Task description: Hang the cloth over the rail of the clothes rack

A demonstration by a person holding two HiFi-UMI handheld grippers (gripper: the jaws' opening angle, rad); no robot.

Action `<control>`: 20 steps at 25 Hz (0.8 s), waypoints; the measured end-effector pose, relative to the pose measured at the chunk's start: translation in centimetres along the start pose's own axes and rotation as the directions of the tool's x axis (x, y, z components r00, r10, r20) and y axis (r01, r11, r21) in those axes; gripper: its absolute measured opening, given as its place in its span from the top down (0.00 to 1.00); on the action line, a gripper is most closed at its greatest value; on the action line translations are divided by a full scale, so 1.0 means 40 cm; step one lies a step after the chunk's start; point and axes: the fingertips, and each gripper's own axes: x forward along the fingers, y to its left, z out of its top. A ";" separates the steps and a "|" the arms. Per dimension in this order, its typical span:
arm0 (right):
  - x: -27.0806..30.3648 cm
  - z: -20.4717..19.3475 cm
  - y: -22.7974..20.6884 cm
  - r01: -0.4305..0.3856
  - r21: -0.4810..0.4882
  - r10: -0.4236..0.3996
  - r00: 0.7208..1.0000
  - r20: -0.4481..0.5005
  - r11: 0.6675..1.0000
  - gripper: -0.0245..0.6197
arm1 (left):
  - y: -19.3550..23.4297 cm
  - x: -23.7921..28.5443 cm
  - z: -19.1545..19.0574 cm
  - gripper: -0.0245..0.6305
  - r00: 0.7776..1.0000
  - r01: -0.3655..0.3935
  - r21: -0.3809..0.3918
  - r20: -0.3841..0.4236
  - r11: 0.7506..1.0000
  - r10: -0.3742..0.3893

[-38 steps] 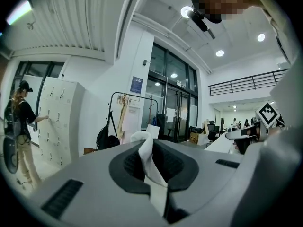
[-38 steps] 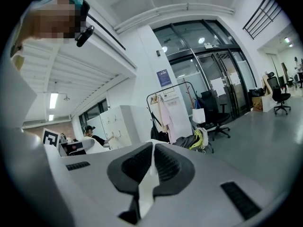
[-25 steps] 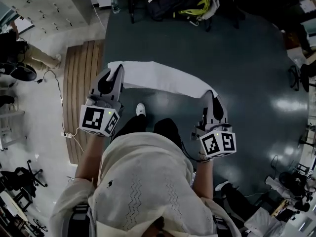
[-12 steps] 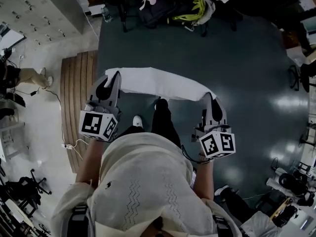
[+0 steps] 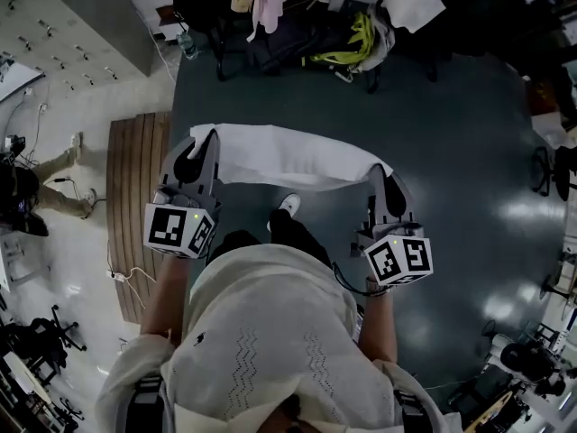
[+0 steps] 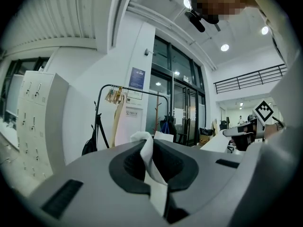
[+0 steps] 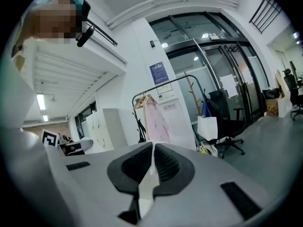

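Left gripper [image 5: 204, 142] is clamped on the left end of the white cloth [image 5: 293, 159], and the right gripper [image 5: 382, 174] is clamped on its right end. Both sets of jaws are closed with fabric pinched between the pads. In the left gripper view the cloth edge runs up between the pads and pokes out above the tips as a small fold. In the right gripper view only a thin edge shows in the slit.

The cloth spans gripper to gripper as one long band, bowed slightly away from the person. It is held in the air in front of the torso, over the dark floor [image 5: 451, 152]. One shoe [image 5: 288, 205] shows just under the cloth's near edge.

The clothes rack [image 6: 124, 91] stands ahead in both gripper views, well apart from the cloth — a black frame with a top rail. Hangers and a pale pink garment [image 7: 154, 119] crowd one end of the rail, and the rest of it looks bare.

- Left side: a wooden platform [image 5: 135, 197] lies just beside the left gripper, and a locker cabinet [image 6: 35, 117] stands left of the rack.
- Right of the rack: a white bag [image 7: 207, 127] and an office chair [image 7: 227, 109].
- Far edge: a pile of bags [image 5: 347, 25] lies along the floor's far edge.

The floor between the person and that pile is open, and so is the floor to the right.
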 end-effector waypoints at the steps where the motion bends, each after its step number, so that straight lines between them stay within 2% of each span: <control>1: 0.027 0.016 -0.031 -0.011 -0.004 0.011 1.000 -0.003 1.000 0.93 | -0.006 0.035 0.001 0.93 1.000 -0.013 -0.001 0.001 1.000 0.013; 5: 0.123 0.069 -0.134 -0.048 -0.004 0.048 0.999 -0.018 0.999 0.93 | -0.012 0.145 0.008 0.93 0.996 -0.084 -0.031 0.003 0.996 0.085; 8: 0.179 0.091 -0.178 -0.056 -0.004 0.056 0.998 -0.037 0.998 0.93 | -0.013 0.208 0.013 0.93 0.995 -0.102 -0.040 -0.008 0.994 0.102; 16: 0.338 0.117 -0.278 -0.027 0.010 0.027 0.999 -0.045 1.000 0.93 | 0.021 0.445 0.027 0.93 0.999 -0.053 -0.019 -0.007 0.998 0.053; 20: 0.422 0.139 -0.355 0.018 0.005 -0.018 0.999 -0.052 1.000 0.93 | 0.048 0.588 0.020 0.93 0.999 -0.029 -0.024 -0.023 0.999 0.028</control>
